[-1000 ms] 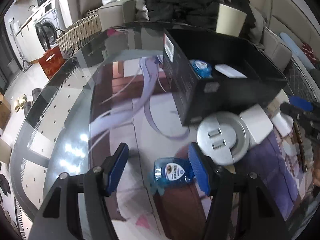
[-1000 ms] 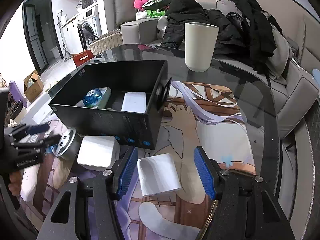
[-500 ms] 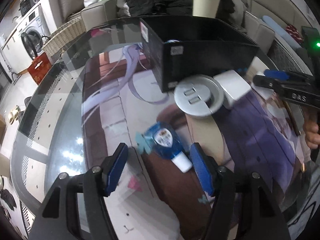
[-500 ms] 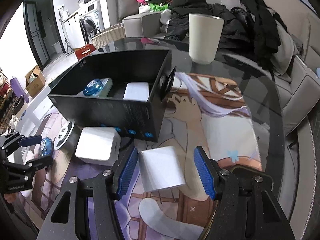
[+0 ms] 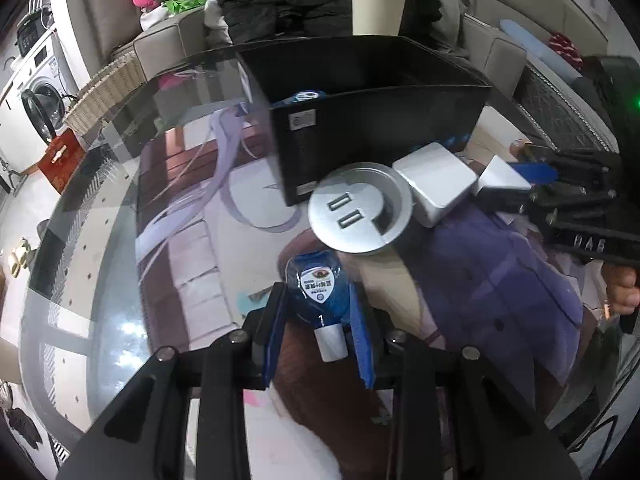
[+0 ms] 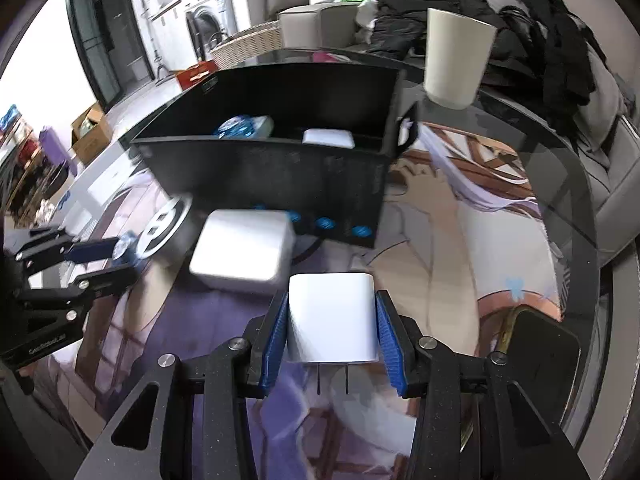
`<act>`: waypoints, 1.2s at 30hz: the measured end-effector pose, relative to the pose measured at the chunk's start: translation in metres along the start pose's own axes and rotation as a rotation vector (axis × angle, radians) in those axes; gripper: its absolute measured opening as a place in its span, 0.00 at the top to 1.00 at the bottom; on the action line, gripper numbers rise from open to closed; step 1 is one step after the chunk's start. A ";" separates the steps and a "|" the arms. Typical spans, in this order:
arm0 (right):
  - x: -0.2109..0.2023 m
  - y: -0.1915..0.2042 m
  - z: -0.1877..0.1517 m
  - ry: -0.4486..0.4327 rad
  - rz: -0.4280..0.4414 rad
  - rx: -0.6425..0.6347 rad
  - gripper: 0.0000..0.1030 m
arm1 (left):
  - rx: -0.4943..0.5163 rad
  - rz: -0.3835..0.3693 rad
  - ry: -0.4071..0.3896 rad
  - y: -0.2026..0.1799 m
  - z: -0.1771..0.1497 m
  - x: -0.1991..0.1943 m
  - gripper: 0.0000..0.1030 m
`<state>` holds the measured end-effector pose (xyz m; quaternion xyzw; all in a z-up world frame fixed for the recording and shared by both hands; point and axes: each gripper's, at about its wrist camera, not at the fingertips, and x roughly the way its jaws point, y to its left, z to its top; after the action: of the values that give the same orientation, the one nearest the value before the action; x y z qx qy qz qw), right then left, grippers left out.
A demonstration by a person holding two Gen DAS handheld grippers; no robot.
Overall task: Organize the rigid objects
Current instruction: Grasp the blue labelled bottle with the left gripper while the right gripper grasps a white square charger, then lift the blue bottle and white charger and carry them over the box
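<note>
Small blue bottle (image 5: 318, 292), white cap toward camera, lying flat near black box (image 5: 372, 116). White plug adapter (image 6: 331, 316), prongs toward camera. Round silver USB hub (image 5: 360, 214) and white cube (image 5: 436, 188) touching box front.

Left gripper (image 5: 317, 316) jaws clamped; right gripper (image 6: 331, 326) jaws closing, both angled down.
</note>
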<state>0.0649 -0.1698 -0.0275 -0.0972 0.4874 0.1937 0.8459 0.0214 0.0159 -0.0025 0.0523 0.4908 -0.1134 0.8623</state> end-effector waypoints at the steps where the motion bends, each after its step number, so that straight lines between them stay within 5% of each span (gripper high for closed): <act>1: 0.000 0.002 -0.001 0.005 -0.001 -0.008 0.58 | 0.000 0.003 0.001 -0.001 0.000 0.000 0.71; 22: -0.001 0.008 -0.006 0.018 0.010 -0.061 0.59 | -0.003 0.005 -0.020 -0.008 0.006 -0.004 0.72; 29: -0.019 0.015 -0.002 -0.071 0.013 -0.075 0.59 | 0.037 0.037 -0.177 -0.013 0.012 -0.037 0.72; 36: -0.064 0.028 0.004 -0.281 -0.009 -0.093 0.59 | 0.077 0.060 -0.377 -0.022 0.017 -0.078 0.72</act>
<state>0.0279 -0.1581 0.0301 -0.1103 0.3544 0.2240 0.9011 -0.0083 0.0020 0.0734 0.0777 0.3141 -0.1139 0.9393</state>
